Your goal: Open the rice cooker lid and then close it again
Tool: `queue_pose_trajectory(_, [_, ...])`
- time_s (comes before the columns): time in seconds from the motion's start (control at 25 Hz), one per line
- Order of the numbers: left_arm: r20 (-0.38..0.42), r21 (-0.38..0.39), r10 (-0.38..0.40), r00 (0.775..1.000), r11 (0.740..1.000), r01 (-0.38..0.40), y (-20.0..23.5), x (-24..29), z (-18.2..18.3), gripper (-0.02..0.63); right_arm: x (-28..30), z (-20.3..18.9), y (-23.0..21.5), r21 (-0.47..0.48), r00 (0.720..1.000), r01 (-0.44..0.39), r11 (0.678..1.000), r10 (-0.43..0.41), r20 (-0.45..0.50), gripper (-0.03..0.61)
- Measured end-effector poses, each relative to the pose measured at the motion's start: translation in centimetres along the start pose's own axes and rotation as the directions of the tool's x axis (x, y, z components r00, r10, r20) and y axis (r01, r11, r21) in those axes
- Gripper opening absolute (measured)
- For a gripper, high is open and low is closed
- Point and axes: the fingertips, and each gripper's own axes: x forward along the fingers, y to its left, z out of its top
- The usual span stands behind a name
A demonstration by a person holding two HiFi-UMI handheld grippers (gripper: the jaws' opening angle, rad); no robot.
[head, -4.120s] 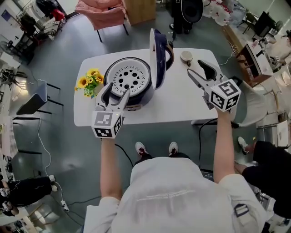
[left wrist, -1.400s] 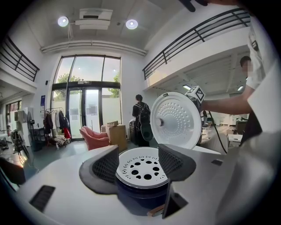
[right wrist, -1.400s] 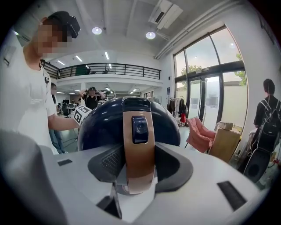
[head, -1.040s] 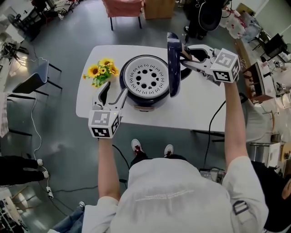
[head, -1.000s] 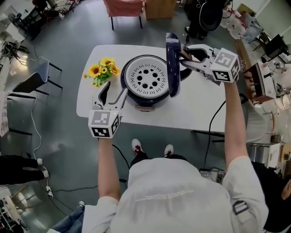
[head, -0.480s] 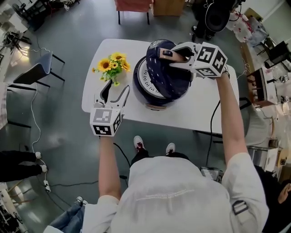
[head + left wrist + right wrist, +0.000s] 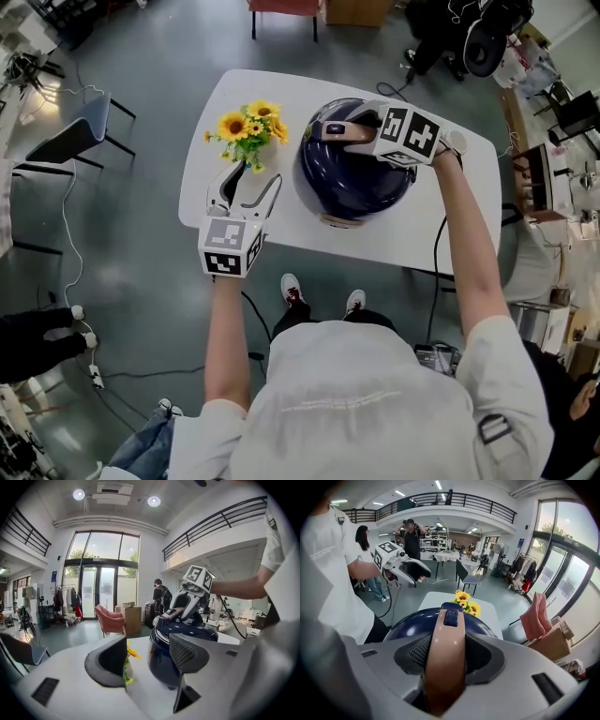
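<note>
A dark blue rice cooker (image 7: 361, 183) stands mid-table, its domed lid (image 7: 405, 625) lying down over the pot. A copper-coloured handle (image 7: 446, 644) runs across the top of the lid. My right gripper (image 7: 339, 130) is shut on this handle, one pad on each side (image 7: 446, 656). My left gripper (image 7: 246, 183) is open and holds nothing, hovering over the table's near left part, just left of the cooker (image 7: 161, 656). The left gripper view looks between its fingers (image 7: 147, 660) at the cooker wall and at the right gripper (image 7: 187, 604) on top.
A bunch of yellow sunflowers (image 7: 251, 127) lies on the white table (image 7: 441, 230) left of the cooker, close to my left fingertips. A small round object sits at the table's far right corner. Chairs, cables and people stand around the table.
The lid has swung from upright down onto the pot, with my right gripper on its handle moving down and left. My left gripper has shifted a little toward the flowers.
</note>
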Motion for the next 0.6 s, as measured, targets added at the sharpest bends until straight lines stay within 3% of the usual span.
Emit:
queue_pose_trajectory(0.28, [-0.021,-0.006,-0.025,0.999,1.0,0.025,1.0,0.3,-1.1,0.296,2.7,-0.6,0.3,-0.009,0.997,-0.019,1.0,0.018,-0.082,0.204])
queue_pose_trajectory(0.6, [-0.034,-0.001,-0.049,0.998,0.999,0.049,0.9,1.2,-1.6,0.296,2.9,-0.9,0.2,0.0,0.999,0.002,1.0,-0.002,-0.038,0.21])
